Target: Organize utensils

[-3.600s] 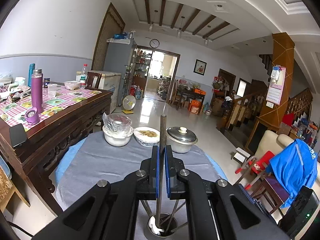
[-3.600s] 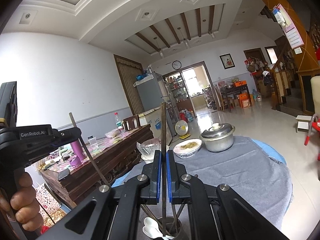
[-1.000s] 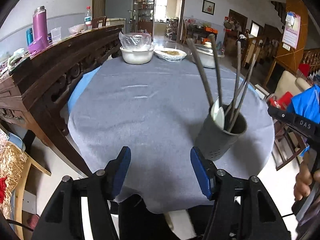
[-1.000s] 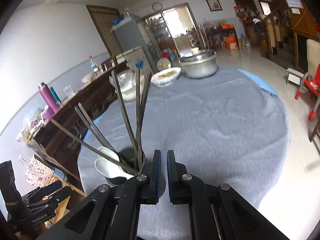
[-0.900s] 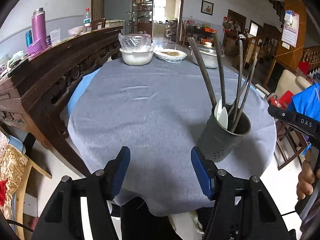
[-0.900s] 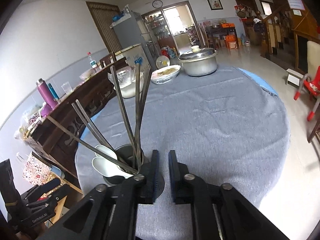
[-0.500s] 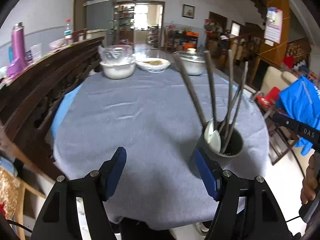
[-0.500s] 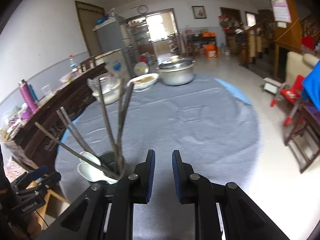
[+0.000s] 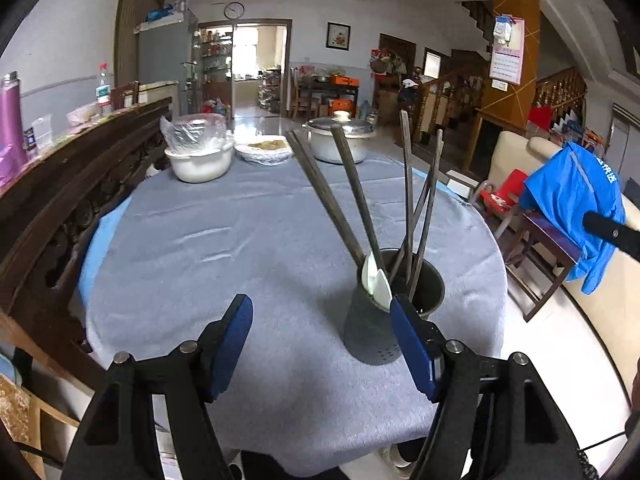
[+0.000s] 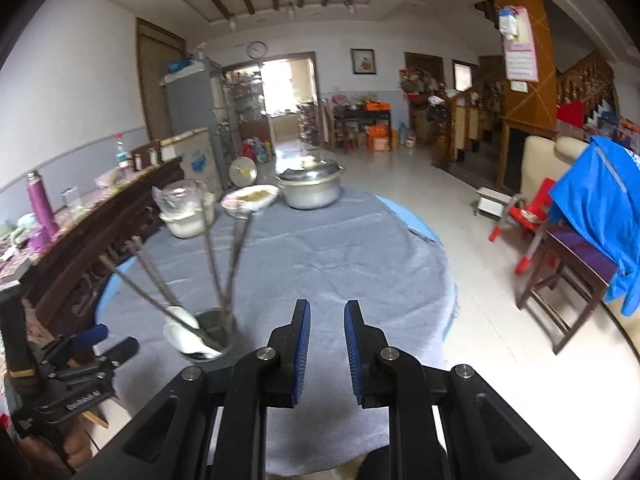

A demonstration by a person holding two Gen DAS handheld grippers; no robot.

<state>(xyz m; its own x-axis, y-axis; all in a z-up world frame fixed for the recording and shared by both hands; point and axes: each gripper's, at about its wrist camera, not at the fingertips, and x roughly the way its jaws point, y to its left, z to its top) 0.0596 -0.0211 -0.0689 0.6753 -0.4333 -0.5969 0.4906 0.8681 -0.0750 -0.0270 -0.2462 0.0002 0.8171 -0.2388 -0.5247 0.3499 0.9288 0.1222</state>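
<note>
A dark utensil holder (image 9: 384,312) stands on the grey tablecloth (image 9: 224,240) near the table's front edge. It holds several dark chopsticks (image 9: 344,196) and white spoons (image 9: 377,280). My left gripper (image 9: 322,344) is open and empty, just in front of the holder, its right finger close to the holder's side. In the right wrist view the holder (image 10: 212,336) stands at the lower left with the chopsticks (image 10: 216,256) leaning out. My right gripper (image 10: 326,344) is open and empty, to the right of the holder. The left gripper (image 10: 96,344) shows at the far left.
A white bowl under plastic (image 9: 198,160), a covered plate of food (image 9: 264,150) and a lidded metal pot (image 9: 340,144) stand at the table's far side. A dark carved sideboard (image 9: 60,184) runs along the left. A chair with a blue garment (image 9: 576,208) stands at the right.
Both grippers held a chopstick over the holder 3.6 s ago; the chopsticks now stand in the holder. Both grippers have pulled back. The right jaws have opened over the last second.
</note>
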